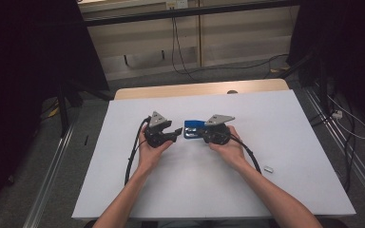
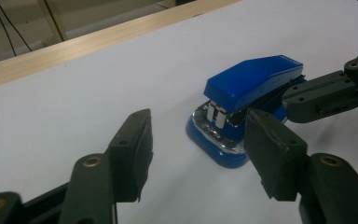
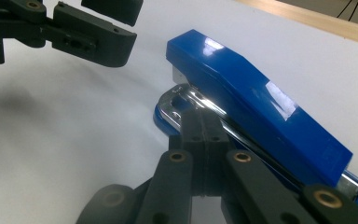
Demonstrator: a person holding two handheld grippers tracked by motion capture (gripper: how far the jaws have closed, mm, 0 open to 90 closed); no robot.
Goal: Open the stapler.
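Pressed together at the lower middle of the right gripper view, the jaws of the right gripper (image 3: 204,140) are seen against the chrome front of a glossy blue plastic stapler (image 3: 261,121); whether anything is pinched between them cannot be told. Spread wide, the left gripper (image 2: 196,154) is held just before the stapler's nose, at the centre of the high view on a white table sheet (image 1: 275,118). A small silver piece (image 1: 268,168) is left at lower right. Steadying looks begun; a grasp by the left remains.

White table (image 1: 275,137), grey floor (image 1: 24,180)
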